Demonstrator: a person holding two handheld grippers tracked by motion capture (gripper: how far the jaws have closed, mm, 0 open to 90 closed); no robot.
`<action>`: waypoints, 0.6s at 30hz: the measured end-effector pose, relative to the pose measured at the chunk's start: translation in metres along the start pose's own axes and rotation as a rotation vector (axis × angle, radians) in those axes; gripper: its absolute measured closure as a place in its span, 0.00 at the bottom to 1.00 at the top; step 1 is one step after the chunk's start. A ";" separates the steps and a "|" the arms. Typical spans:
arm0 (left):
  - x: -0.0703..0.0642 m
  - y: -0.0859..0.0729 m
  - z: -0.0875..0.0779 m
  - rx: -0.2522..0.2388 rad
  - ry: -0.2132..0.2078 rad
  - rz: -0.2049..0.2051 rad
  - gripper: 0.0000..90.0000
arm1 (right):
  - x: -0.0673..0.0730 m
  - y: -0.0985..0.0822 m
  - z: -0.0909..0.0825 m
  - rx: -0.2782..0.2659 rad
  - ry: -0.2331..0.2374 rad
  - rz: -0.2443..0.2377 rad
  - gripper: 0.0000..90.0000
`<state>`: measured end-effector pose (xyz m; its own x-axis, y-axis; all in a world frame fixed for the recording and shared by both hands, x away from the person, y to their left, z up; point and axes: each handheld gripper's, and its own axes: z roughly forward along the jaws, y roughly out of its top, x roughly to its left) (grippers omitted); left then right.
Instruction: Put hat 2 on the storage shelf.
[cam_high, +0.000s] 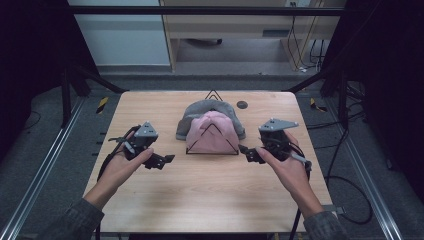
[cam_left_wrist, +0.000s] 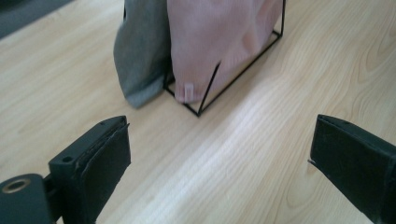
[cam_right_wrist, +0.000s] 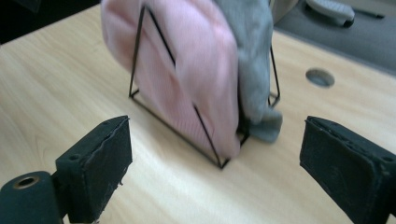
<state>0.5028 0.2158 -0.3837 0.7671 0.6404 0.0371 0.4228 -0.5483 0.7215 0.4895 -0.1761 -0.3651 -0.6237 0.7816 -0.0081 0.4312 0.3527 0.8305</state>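
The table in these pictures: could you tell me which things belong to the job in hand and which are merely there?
In the job:
pink hat
grey hat
black wire stand
left gripper, open
right gripper, open

Merely there:
round hole in the tabletop
cables on the floor

Left claw (cam_high: 169, 160) open, right claw (cam_high: 243, 150) open

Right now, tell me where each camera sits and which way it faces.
High view: above the person's side, facing forward and down on the table; both forearms, left tongs and right tongs show.
Left gripper view: on the left tongs, facing the pink hat on its wire stand.
Right gripper view: on the right tongs, facing it from the opposite side.
All share the pink hat and grey hat.
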 end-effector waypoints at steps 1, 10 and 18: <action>0.000 0.000 0.000 0.000 0.000 0.000 0.05 | 0.000 0.000 0.000 0.000 0.000 0.000 0.10; 0.004 -0.037 0.015 0.075 -0.016 -0.023 0.05 | -0.011 -0.060 0.002 0.063 -0.002 0.086 0.11; 0.005 -0.061 0.035 0.162 -0.050 -0.022 0.06 | -0.013 -0.087 0.023 0.162 -0.053 0.081 0.10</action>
<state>0.4977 0.2333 -0.4520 0.7780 0.6280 -0.0146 0.5088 -0.6164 0.6010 0.4751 -0.2046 -0.4504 -0.5493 0.8354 0.0224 0.5810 0.3625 0.7288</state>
